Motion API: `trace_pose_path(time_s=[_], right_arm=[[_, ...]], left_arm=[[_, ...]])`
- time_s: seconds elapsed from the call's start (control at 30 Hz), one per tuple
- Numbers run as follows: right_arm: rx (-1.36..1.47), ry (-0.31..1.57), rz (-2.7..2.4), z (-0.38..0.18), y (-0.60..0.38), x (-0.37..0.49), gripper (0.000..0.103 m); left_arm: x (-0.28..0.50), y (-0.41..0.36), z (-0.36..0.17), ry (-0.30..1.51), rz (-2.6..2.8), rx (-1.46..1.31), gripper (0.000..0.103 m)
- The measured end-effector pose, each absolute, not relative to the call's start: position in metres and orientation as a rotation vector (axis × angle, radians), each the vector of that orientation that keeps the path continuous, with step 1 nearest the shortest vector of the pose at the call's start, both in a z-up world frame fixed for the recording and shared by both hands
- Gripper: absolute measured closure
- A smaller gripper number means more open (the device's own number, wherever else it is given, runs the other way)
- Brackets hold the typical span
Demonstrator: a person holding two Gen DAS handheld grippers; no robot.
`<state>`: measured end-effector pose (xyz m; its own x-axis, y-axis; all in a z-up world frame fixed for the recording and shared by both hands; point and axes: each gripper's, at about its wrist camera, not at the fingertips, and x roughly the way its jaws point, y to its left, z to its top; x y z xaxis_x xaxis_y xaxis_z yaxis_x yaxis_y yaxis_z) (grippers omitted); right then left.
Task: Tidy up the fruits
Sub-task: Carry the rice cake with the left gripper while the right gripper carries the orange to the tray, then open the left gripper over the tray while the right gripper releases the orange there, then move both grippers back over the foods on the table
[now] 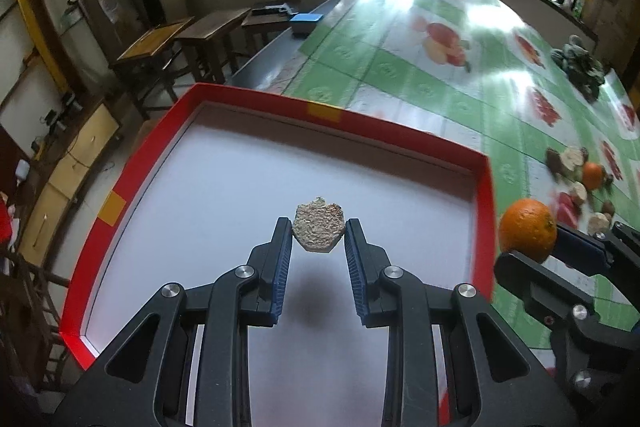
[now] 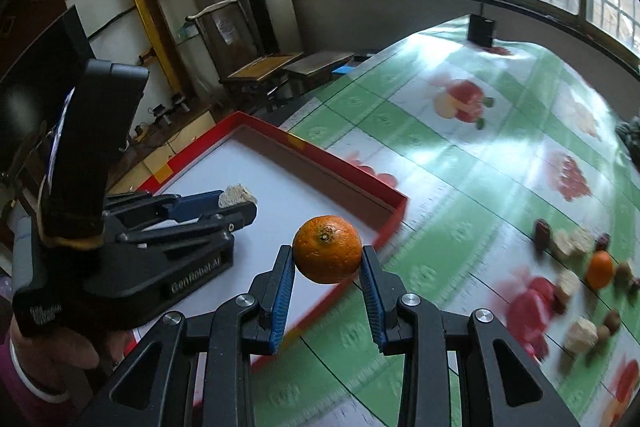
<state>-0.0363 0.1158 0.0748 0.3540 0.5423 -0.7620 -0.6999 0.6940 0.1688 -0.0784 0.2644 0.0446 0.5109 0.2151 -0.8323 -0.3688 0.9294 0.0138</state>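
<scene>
While red tray lies bare, left tool grips beige chunk, right tool grips orange.

My left tool is black with blue ribbed pads, and it pinches a pale beige, speckled chunk. My right tool has the same colours and grips a bright orange fruit. Under my left tool, the tray is red-rimmed with yellow patches and a white floor. Ahead of my right tool, the bench wears green-and-white checks printed with red fruit.
</scene>
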Motion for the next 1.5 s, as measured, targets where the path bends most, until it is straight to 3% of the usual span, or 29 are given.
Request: trace_pose_path(time_s=[0.63, 0.7, 0.77, 0.87, 1.2, 1.5], right_arm=[[-0.392, 0.955, 0.807, 0.022, 0.179, -0.022, 0.07], [-0.392, 0.947, 0.806, 0.022, 0.179, -0.023, 0.068], [-0.378, 0.956, 0.812, 0.023, 0.177, -0.021, 0.066], [-0.34, 0.945, 0.834, 0.032, 0.17, -0.024, 0.061], [-0.261, 0.805, 0.69, 0.08, 0.1, -0.039, 0.054], [-0.236, 0.805, 0.452, 0.086, 0.009, -0.035, 0.053]], left_arm=[[-0.07, 0.304, 0.027, 1.024, 0.453, -0.244, 0.074], [-0.069, 0.303, 0.027, 1.024, 0.463, -0.237, 0.068], [-0.07, 0.303, 0.027, 1.02, 0.453, -0.251, 0.053], [-0.074, 0.302, 0.033, 1.001, 0.445, -0.267, 0.045], [-0.082, 0.273, 0.068, 0.917, 0.416, -0.248, 0.045], [-0.073, 0.209, 0.093, 0.883, 0.277, -0.223, 0.045]])
